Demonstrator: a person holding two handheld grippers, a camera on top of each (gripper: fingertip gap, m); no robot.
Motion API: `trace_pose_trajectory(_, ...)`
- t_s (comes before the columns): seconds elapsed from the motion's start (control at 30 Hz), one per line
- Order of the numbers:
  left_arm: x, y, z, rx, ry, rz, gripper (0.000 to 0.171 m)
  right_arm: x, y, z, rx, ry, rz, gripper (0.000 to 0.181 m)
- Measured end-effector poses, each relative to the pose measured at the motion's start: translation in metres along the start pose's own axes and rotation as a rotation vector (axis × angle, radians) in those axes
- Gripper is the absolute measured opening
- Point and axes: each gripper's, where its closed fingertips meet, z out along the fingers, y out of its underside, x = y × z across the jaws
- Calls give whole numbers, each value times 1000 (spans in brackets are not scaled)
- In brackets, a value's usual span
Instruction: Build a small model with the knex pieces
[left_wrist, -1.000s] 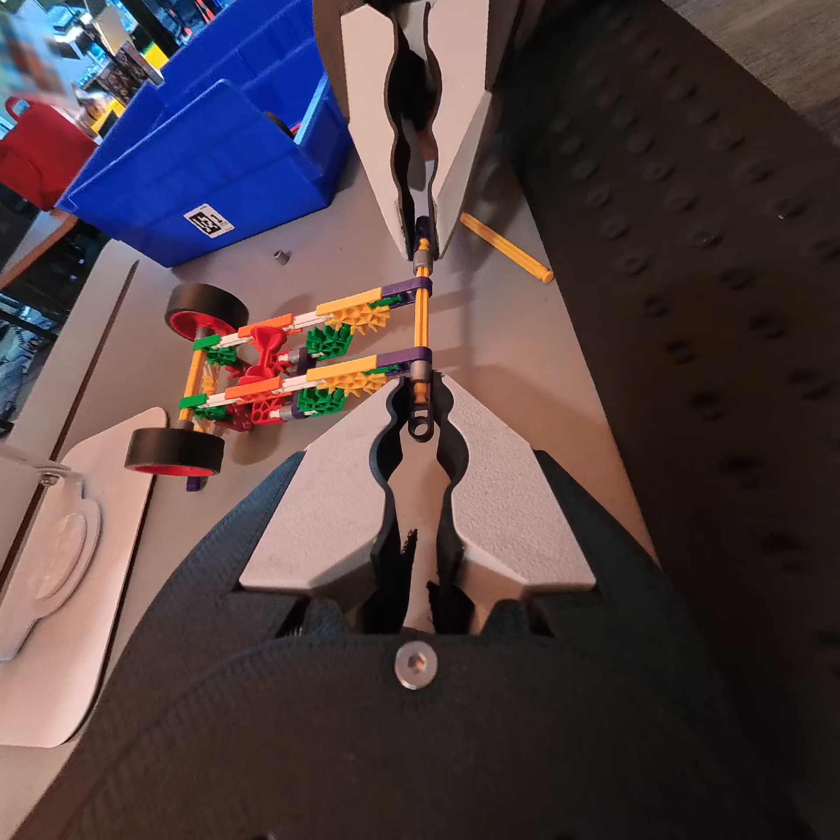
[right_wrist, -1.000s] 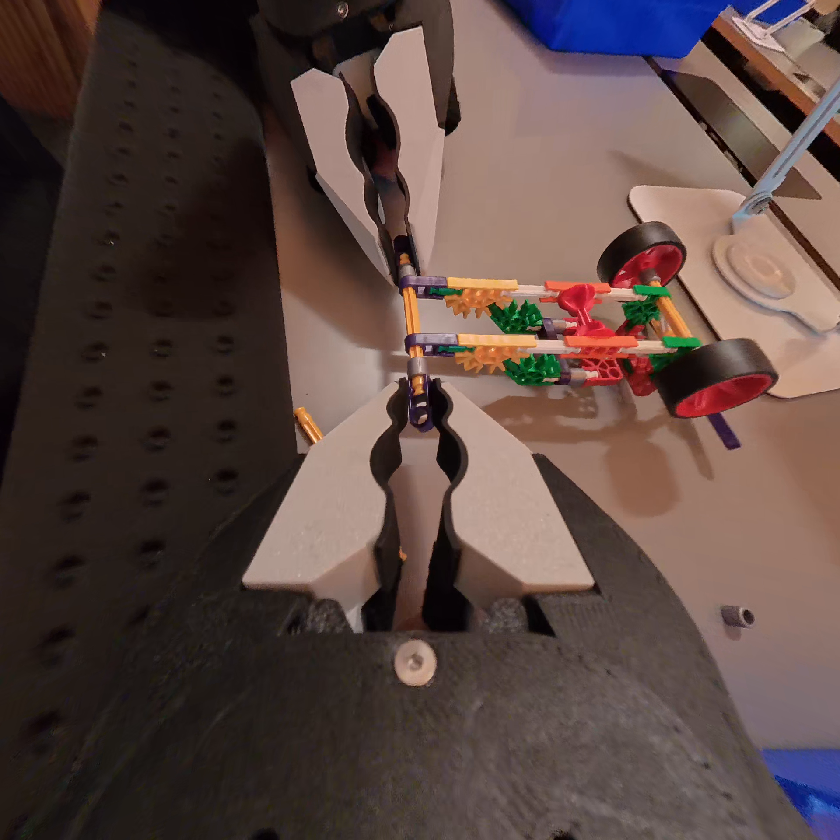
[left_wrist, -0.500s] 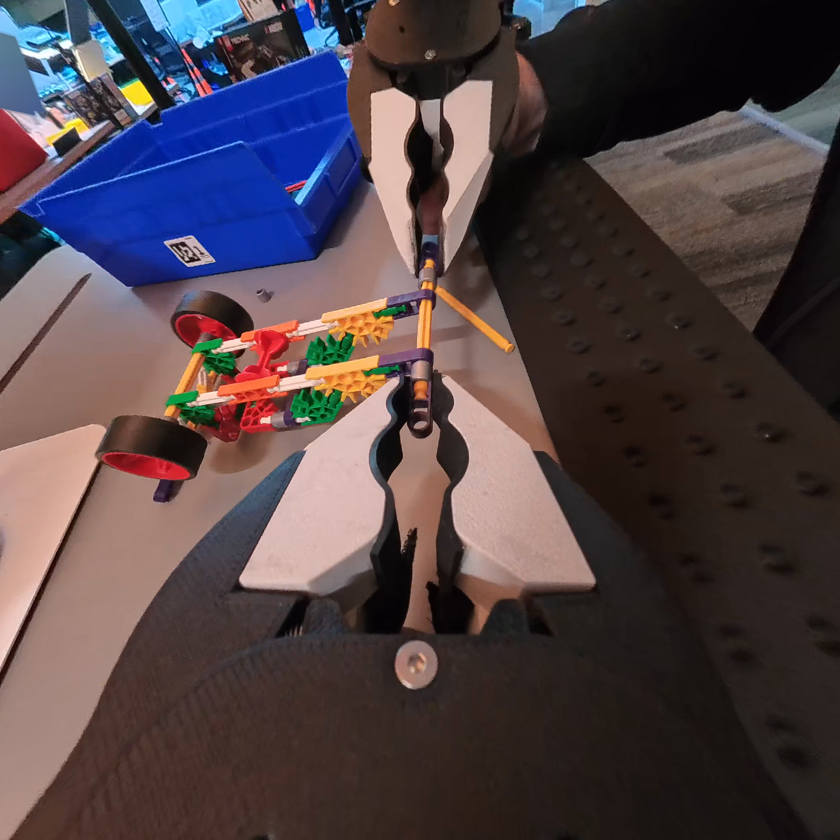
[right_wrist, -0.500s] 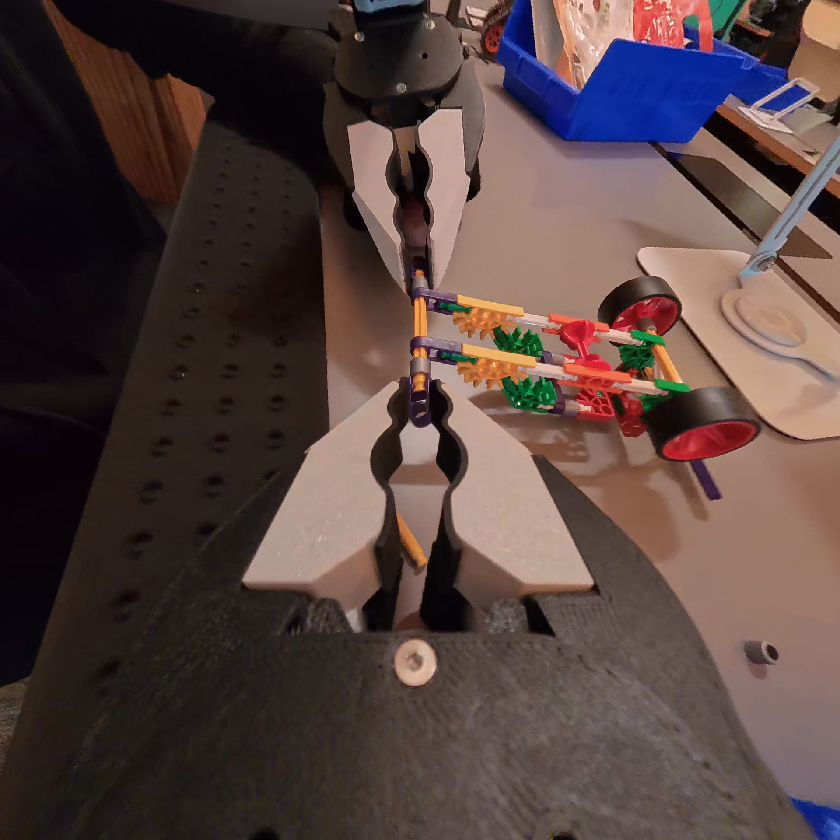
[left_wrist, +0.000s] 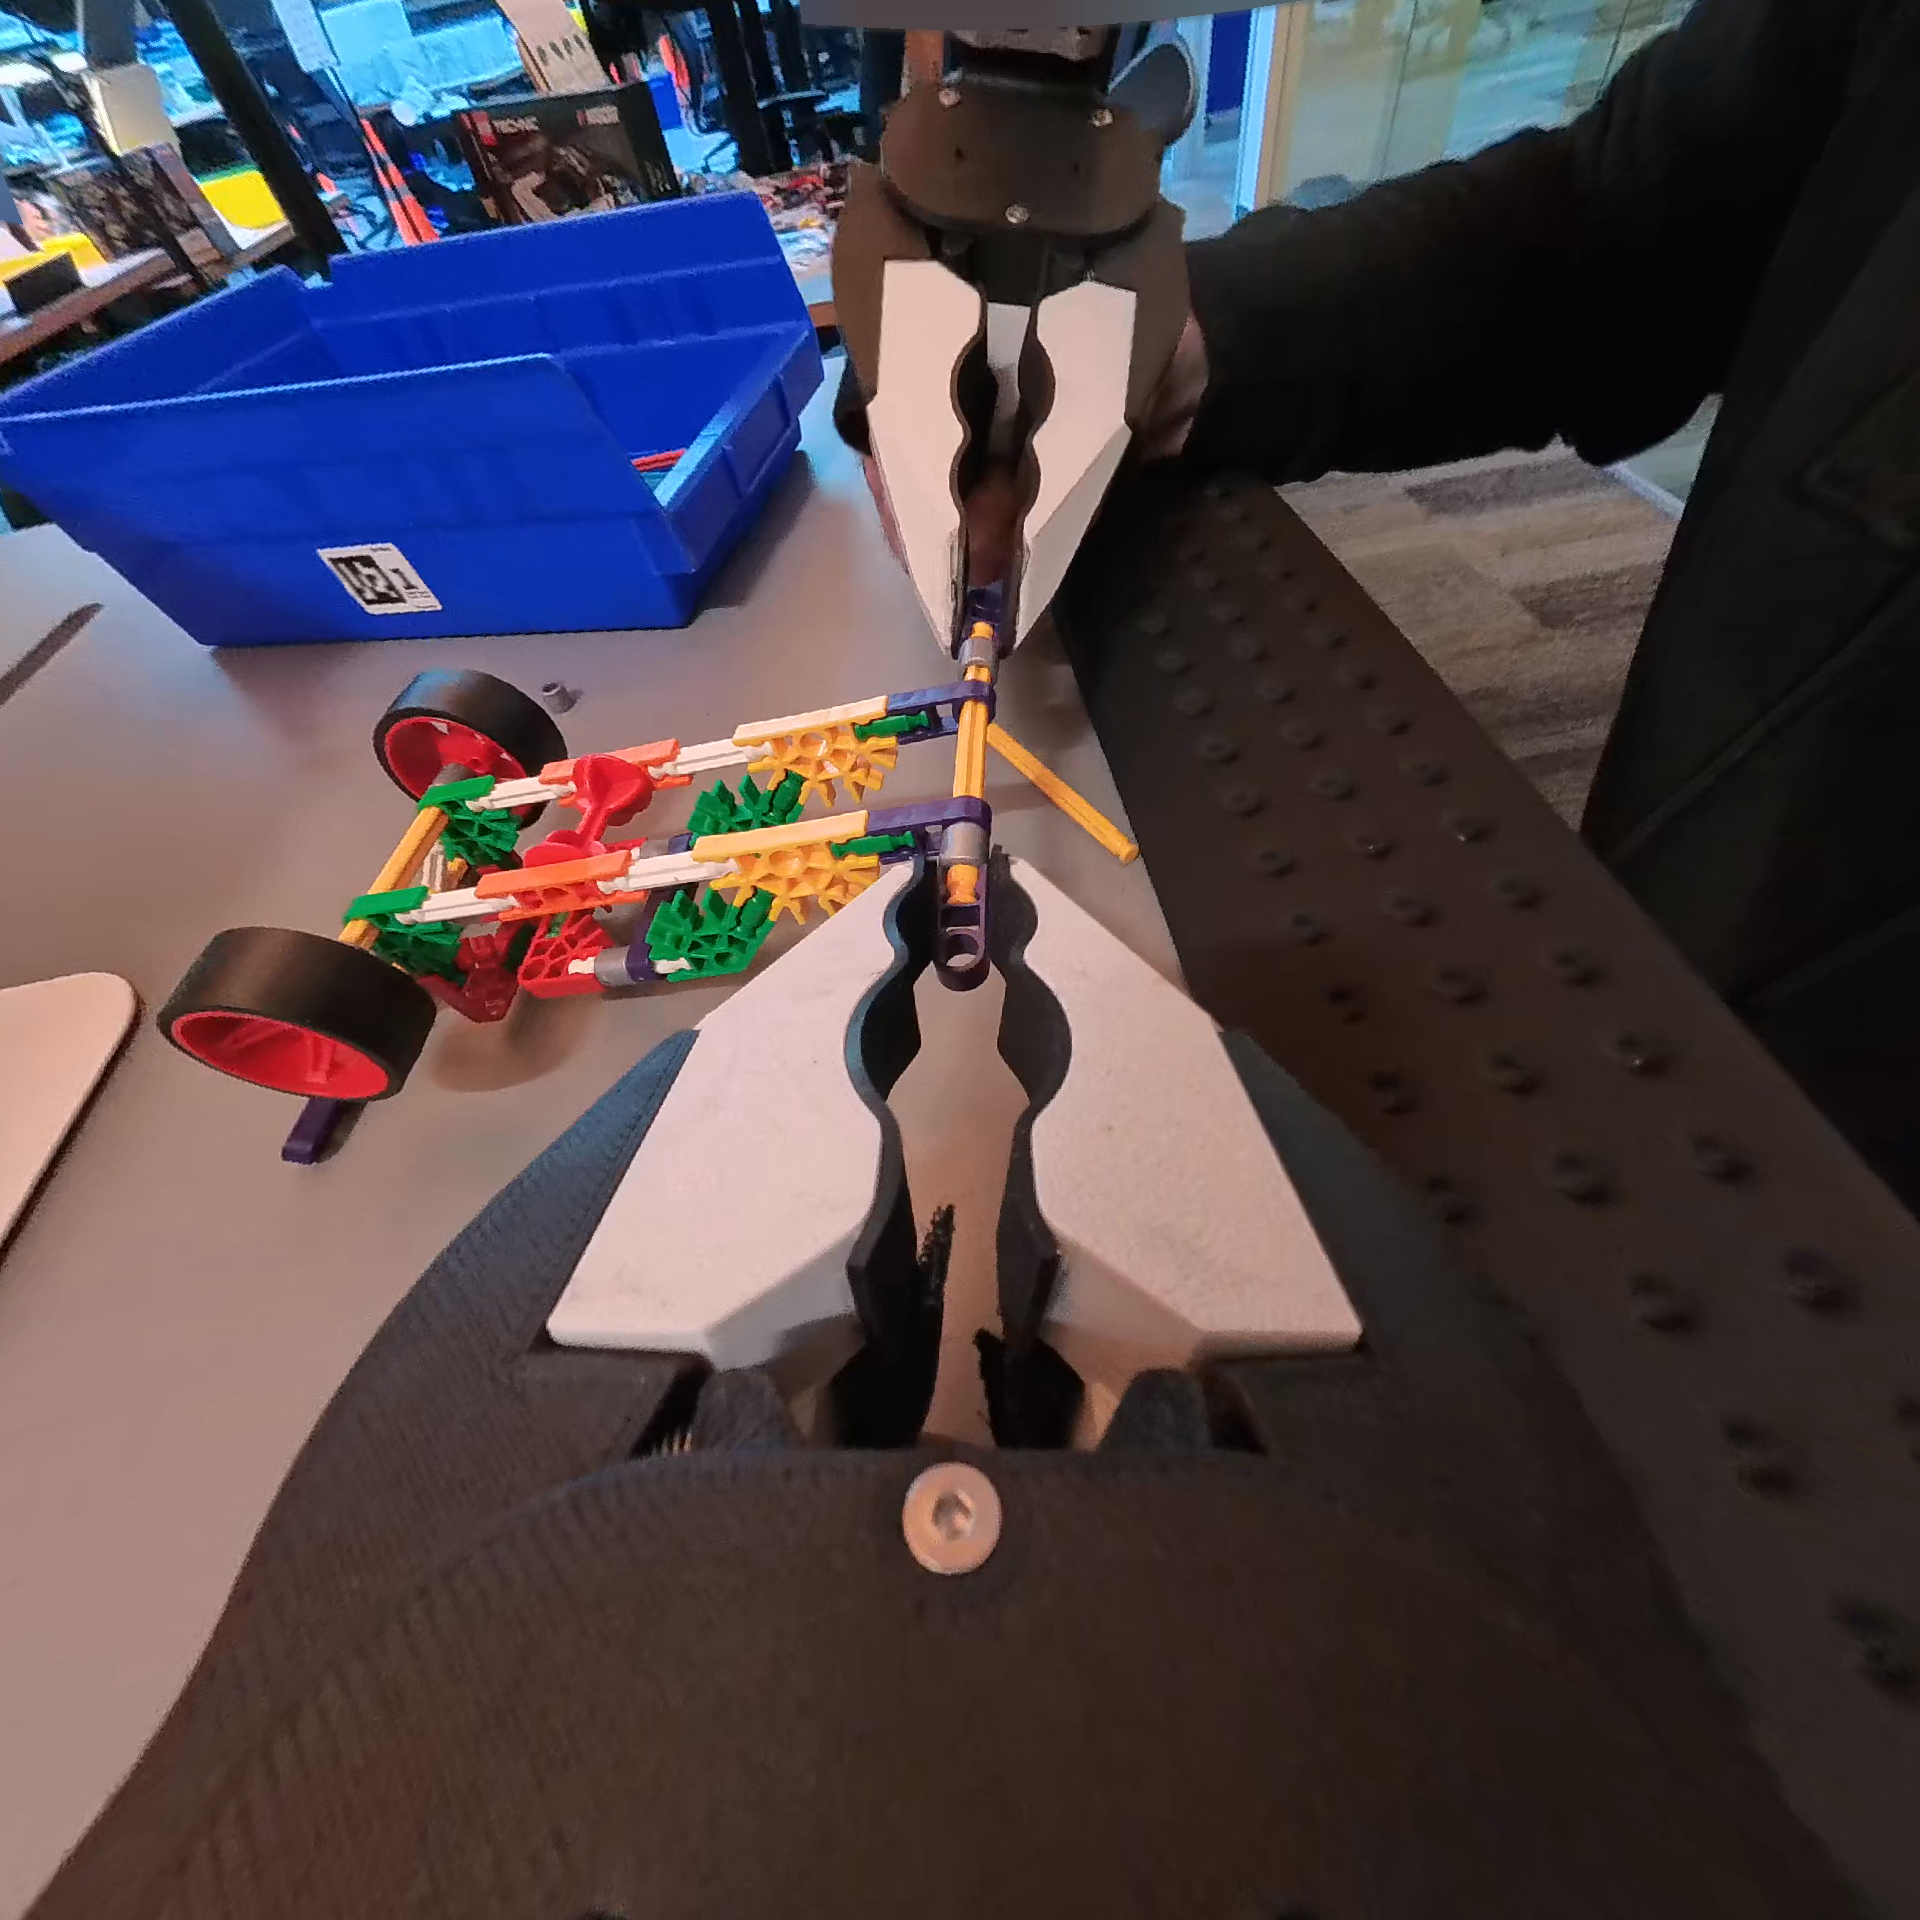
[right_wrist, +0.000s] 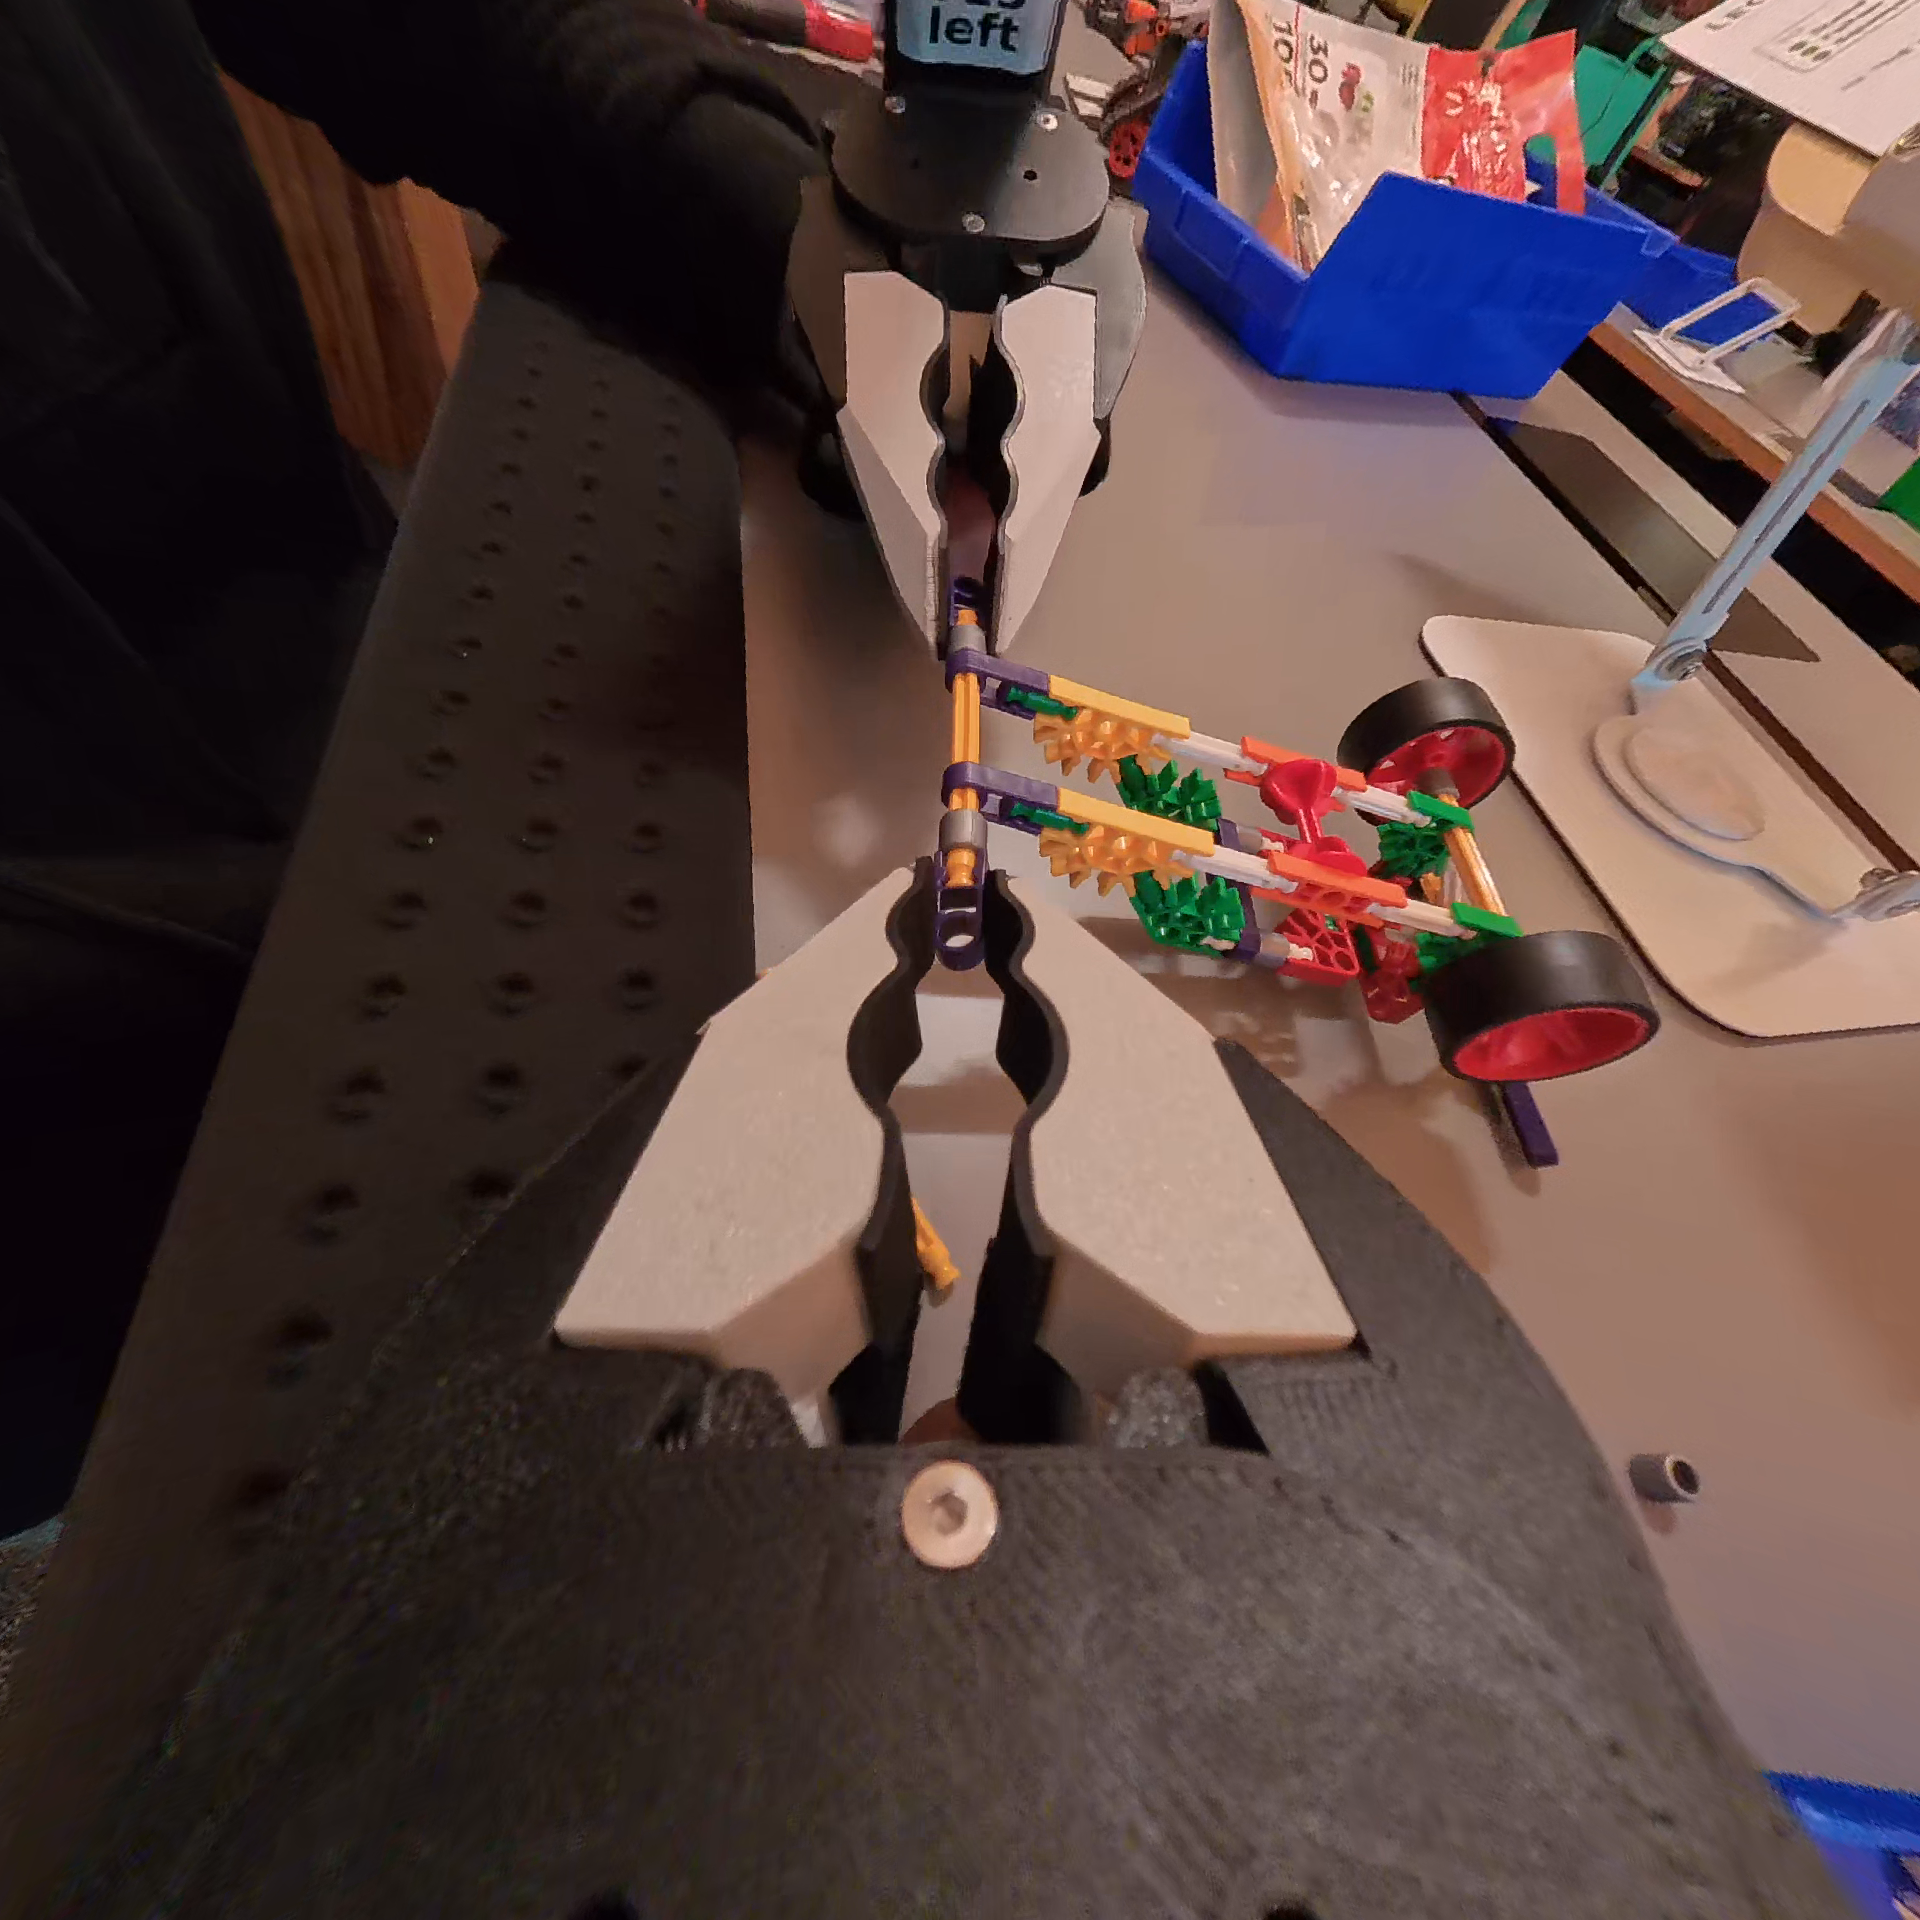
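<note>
While each of my grippers pinches one purple end of its yellow axle, the toy car frame (left_wrist: 665, 842) hangs nose-up, wheels (left_wrist: 296, 1013) resting on the grey table (left_wrist: 208, 1299) beside the blue bin (left_wrist: 436, 436); left gripper (left_wrist: 961, 935) and right gripper (right_wrist: 961, 930) stay narrow. Light, snap-fit, likely fragile: the axle ends look safest.

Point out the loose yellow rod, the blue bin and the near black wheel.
loose yellow rod (left_wrist: 1060, 792), left wrist view, mid-shaft.
blue bin (left_wrist: 499, 499), left wrist view, front wall.
near black wheel (left_wrist: 301, 997), left wrist view, tyre tread.
</note>
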Motion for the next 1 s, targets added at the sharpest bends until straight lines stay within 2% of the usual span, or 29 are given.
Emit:
trace_pose_trajectory(0.2,-2,-1,0,6,11,-11,8,3,-5,-2,25,7,22,7)
trace_pose_trajectory(0.3,-11,-3,-4,1,-14,-10,8,14,-4,3,-1,70,50,8)
trace_pose_trajectory(0.33,-15,-3,-5,-4,-38,-2,8,19,-3,5,-32,121,15,9)
trace_pose_trajectory(0.43,-23,0,-4,-19,-65,-52,8,33,7,11,-196,287,-214,29)
trace_pose_trajectory(0.5,-29,0,-5,-19,-73,-90,8,47,16,10,-348,439,-427,22)
trace_pose_trajectory(0.57,-31,-3,-6,-5,-75,-116,8,57,11,6,-413,563,-581,10)
trace_pose_trajectory(0.7,-36,-16,-9,63,-67,-197,8,72,6,3,-496,690,-706,8)
trace_pose_trajectory(0.8,-42,-26,-13,133,-56,-283,8,81,-8,-2,-476,767,-740,6)
trace_pose_trajectory(1.0,-43,-46,-19,244,-16,-361,8,85,-33,-12,-336,774,-592,3)
